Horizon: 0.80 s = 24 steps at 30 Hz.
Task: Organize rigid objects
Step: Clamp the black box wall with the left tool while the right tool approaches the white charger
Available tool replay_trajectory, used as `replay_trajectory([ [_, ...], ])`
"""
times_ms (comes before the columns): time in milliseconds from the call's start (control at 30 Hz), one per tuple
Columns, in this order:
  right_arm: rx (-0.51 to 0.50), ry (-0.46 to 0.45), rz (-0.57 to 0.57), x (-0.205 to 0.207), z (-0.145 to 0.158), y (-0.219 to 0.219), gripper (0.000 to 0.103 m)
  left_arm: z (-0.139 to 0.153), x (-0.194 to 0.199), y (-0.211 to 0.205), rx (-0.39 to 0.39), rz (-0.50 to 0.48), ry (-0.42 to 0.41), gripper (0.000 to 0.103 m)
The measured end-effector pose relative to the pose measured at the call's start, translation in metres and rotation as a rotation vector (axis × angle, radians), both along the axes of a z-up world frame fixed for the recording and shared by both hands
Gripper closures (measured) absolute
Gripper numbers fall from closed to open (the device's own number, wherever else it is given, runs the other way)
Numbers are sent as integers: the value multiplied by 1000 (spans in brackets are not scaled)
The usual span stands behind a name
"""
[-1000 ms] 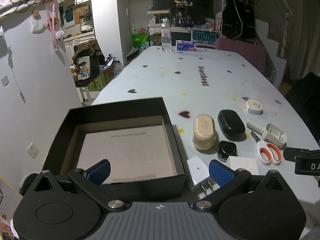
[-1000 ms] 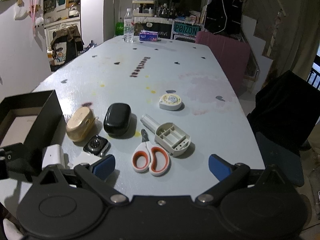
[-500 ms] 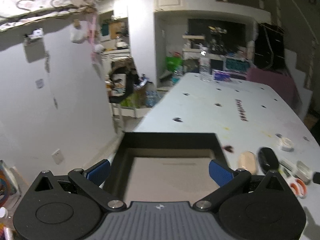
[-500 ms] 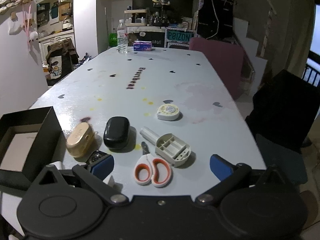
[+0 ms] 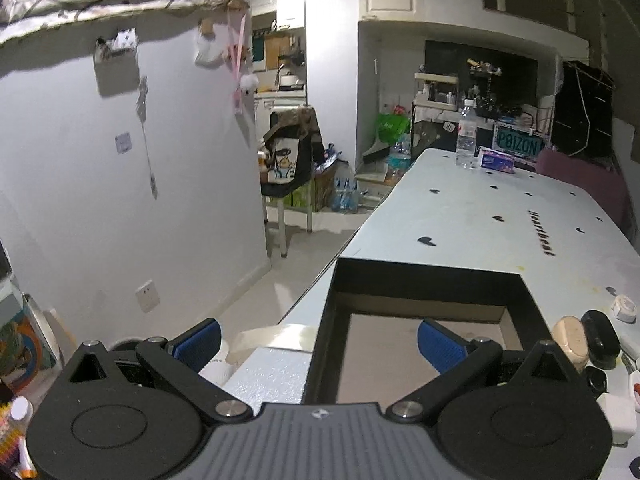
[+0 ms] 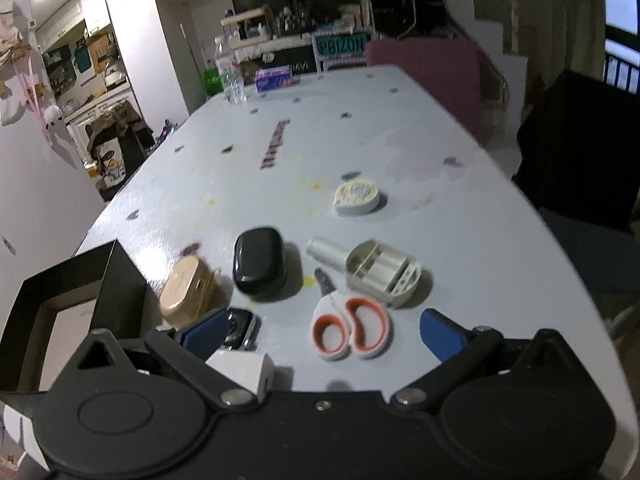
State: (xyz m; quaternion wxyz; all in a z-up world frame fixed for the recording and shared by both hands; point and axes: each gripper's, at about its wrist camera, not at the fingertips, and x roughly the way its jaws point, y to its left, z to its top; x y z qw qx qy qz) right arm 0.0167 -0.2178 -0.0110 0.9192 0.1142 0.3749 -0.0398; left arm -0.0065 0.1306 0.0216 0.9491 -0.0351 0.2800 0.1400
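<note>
While the box (image 5: pixel 424 280) at the table's left edge sits empty, nothing looks sorted: tan case (image 6: pixel 186 292), black case (image 6: pixel 260 266), scissors (image 6: pixel 350 326) and holder (image 6: pixel 382 272) lie beside it. Both grippers (image 5: pixel 320 340) (image 6: pixel 320 330) gape wide, holding nothing.
</note>
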Motion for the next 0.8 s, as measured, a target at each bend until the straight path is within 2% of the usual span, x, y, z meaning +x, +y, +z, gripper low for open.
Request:
replay_trajectory([
  [100,2,32,20,4,-6,7,0,-7,4,10,-46,-5,21,2],
  [167,-22,39,36,4,-8,13,1,-14,5,15,-69,-22,42,14],
  [233,-45,40,46,4,-9,18,6,-21,9,16,-90,-27,78,34],
  [367,-35,56,67,8,-14,23,11,-32,14,21,-99,-42,115,55],
  [433,-31,57,74,9,-16,25,12,-35,18,23,-106,-48,125,70],
  [533,11,42,86,9,-15,26,12,-39,22,22,-104,-59,137,83],
  [633,34,54,67,11,-18,28,12,-42,26,19,-79,-54,145,91],
  [800,39,99,78,15,-26,37,12,-45,27,21,-76,-37,146,96],
])
